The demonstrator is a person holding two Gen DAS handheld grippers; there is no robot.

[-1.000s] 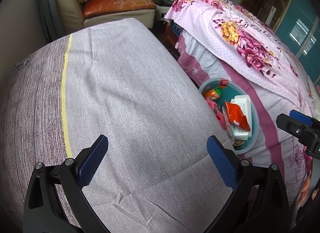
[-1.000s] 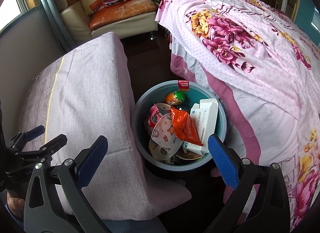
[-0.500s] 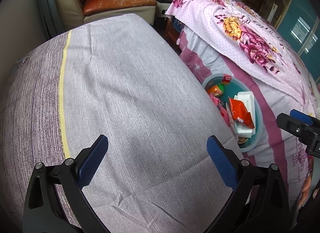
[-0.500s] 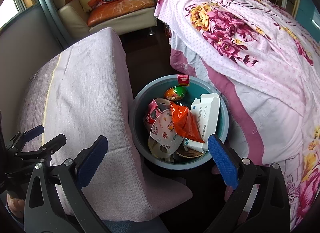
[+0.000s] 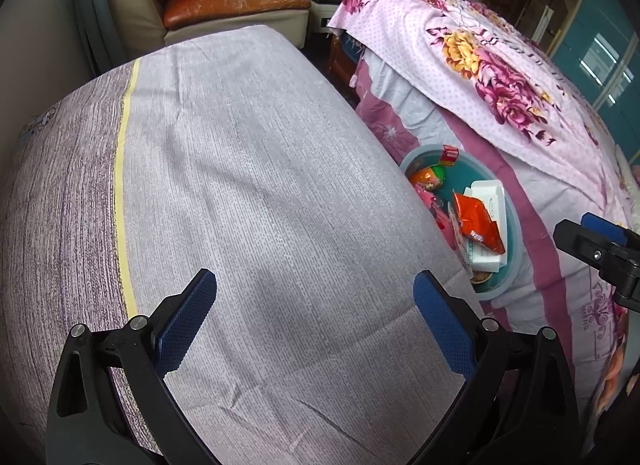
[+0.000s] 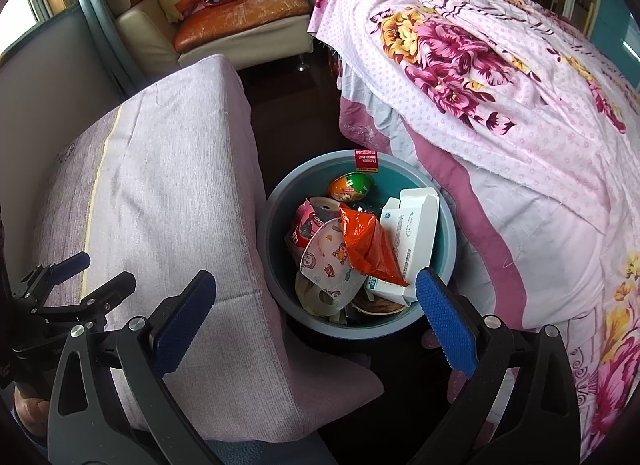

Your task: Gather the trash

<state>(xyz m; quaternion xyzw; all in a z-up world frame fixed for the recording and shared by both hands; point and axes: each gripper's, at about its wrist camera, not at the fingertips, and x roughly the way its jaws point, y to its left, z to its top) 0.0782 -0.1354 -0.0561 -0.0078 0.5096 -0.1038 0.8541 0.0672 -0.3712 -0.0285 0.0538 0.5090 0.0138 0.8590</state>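
Note:
A blue-grey trash bin [image 6: 450, 233] stands on the dark floor between the cloth-covered table and the bed. It holds an orange wrapper [image 6: 366, 243], a white carton [image 6: 412, 233], a printed face mask [image 6: 326, 261] and an orange-green egg toy [image 6: 352, 186]. My right gripper [image 6: 316, 317] is open and empty, just above the bin's near rim. My left gripper [image 5: 316, 321] is open and empty over the table cloth [image 5: 240, 185]. The bin also shows in the left wrist view [image 5: 514, 221], at the table's right edge.
The table under a lilac cloth [image 6: 168, 185] fills the left. A bed with a pink floral cover [image 6: 500, 85] is on the right. A cream armchair with an orange cushion [image 6: 240, 17] stands at the back. Dark floor [image 6: 296, 105] runs between table and bed.
Both grippers have drifted slightly; the bin sits a little lower and more central in the right wrist view. Both stay open and empty.

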